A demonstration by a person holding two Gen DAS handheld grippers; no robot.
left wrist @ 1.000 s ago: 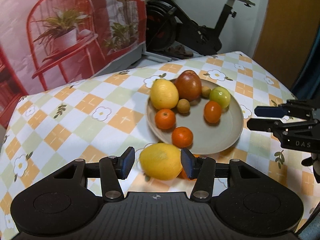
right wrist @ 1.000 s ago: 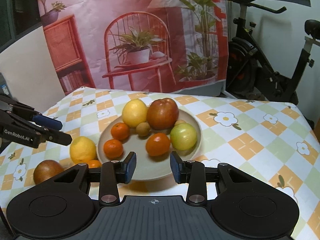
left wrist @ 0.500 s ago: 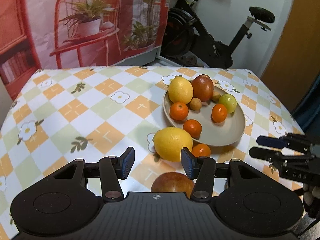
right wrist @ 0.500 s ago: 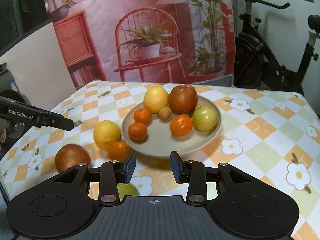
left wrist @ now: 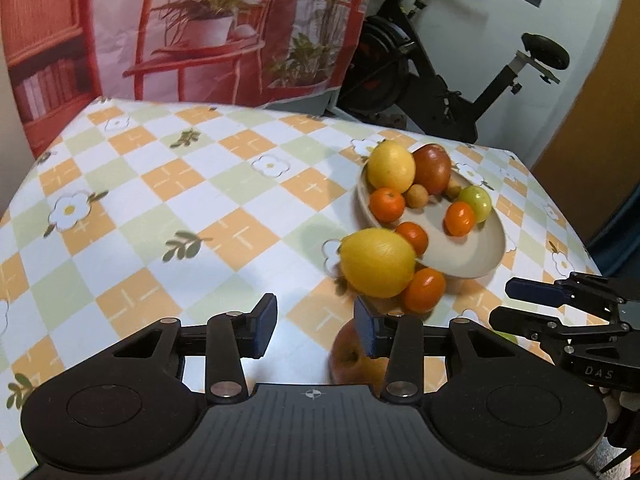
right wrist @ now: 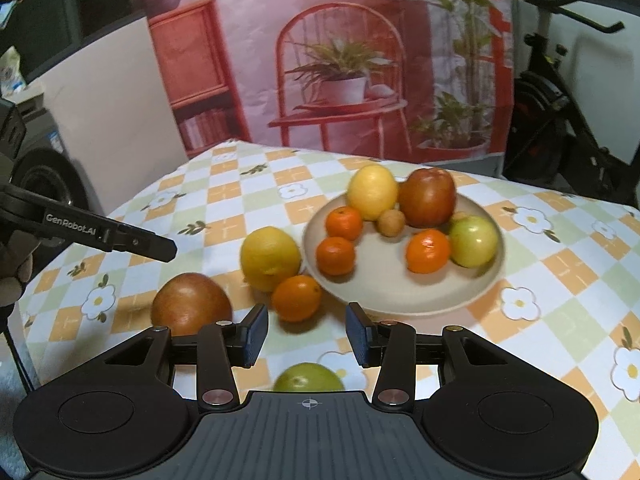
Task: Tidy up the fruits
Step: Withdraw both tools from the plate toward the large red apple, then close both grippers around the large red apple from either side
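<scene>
**Desk:** What do the jaws have?

**Operator:** Nothing. My left gripper (left wrist: 316, 326) has just been closing, yet it stands partly open over bare tablecloth (left wrist: 168, 184) with no fruit between its pads. My right gripper (right wrist: 306, 334) has just been opening; it too is partly open and empty, with a green apple (right wrist: 309, 377) lying just under it, half hidden by the housing.

**Desk:** And the rest of the fruit?

**Operator:** Seven or so pieces sit on the beige plate (right wrist: 400, 300). Four remain off it: that green apple, a red apple (right wrist: 191, 304), a loose lemon (right wrist: 270, 258) and an orange (right wrist: 297, 297), the last two touching each other at the plate's near-left rim.

**Desk:** What worries you?

**Operator:** Round fruit rolls, I'd judge. A nudge from one finger could send the orange or lemon away, or the red apple toward the table's edge. The right jaws look barely wider than the green apple; a skewed descent may squirt it out. And the plate is crowded on its far side, so a careless drop could knock fruit off.
</scene>
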